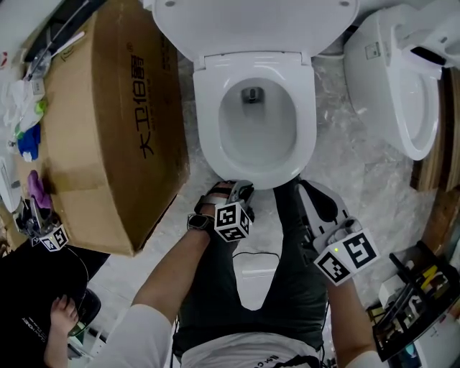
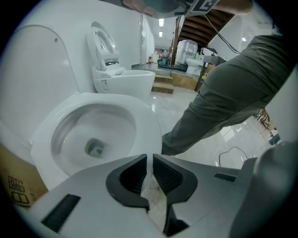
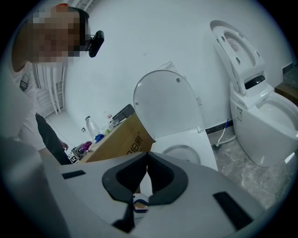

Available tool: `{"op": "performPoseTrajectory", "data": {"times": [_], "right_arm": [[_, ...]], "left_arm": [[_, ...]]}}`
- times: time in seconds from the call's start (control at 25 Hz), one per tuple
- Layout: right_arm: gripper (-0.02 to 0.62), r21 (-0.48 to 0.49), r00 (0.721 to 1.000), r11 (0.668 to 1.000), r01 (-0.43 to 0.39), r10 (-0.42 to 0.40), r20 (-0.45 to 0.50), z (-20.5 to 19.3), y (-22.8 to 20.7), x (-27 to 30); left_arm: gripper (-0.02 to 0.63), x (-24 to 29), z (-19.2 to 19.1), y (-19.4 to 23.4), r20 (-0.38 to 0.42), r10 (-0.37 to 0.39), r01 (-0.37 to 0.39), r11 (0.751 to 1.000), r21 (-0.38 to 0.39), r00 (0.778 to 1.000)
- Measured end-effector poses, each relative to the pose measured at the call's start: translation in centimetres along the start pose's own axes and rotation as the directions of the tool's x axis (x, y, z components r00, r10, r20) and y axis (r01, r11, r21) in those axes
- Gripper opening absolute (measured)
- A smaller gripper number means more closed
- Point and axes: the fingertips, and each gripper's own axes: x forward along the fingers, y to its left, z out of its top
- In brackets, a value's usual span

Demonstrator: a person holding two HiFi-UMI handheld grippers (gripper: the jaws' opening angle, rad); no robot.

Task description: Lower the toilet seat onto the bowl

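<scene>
The white toilet seat (image 1: 208, 122) lies flat on the bowl, and its lid (image 1: 255, 21) stands up against the wall. In the head view my left gripper (image 1: 241, 190) is at the bowl's front rim, with my right gripper (image 1: 307, 190) a little to its right, off the bowl. In the left gripper view the seat (image 2: 144, 121) is just beyond my left gripper (image 2: 150, 160), whose jaws are shut on nothing. In the right gripper view my right gripper (image 3: 147, 160) is shut and empty, pointing at the raised lid (image 3: 165, 104) and the seat (image 3: 205, 148).
A large cardboard box (image 1: 108, 122) stands tight against the toilet's left side. A second toilet (image 1: 402, 86) with its lid up is at the right. Clutter (image 1: 21, 108) lines the far left, a rack (image 1: 410, 295) sits bottom right, and another person (image 1: 65, 316) is bottom left.
</scene>
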Motion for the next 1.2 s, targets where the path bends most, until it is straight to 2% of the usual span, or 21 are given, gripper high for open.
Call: {"op": "performPoseTrajectory", "data": {"times": [0.28,0.44,0.76,1.2], "right_arm": [[0.015,0.005,1.0,1.0,0.002,-0.002,-0.004,-0.4,-0.3,-0.4],[0.015,0.004,1.0,1.0,0.002,-0.002,0.0,0.3,0.0,-0.9],[0.015,-0.029,1.0,1.0,-0.003,0.003,0.011,3.9,2.2,-2.8],[0.015,-0.08,0.998,0.996,-0.026,0.031,0.058,10.0,7.8,-6.5]], "left_arm": [[0.052,0.1,-0.2,0.4,0.003,0.003,-0.002,1.0,-0.029,1.0],[0.012,-1.4,0.9,1.1,0.014,0.032,-0.031,0.997,-0.073,0.999],[0.011,-9.4,7.5,3.9,0.131,0.121,-0.092,0.973,-0.21,0.984],[0.011,-20.9,15.2,5.9,0.216,0.218,-0.167,0.958,-0.234,0.952]]}}
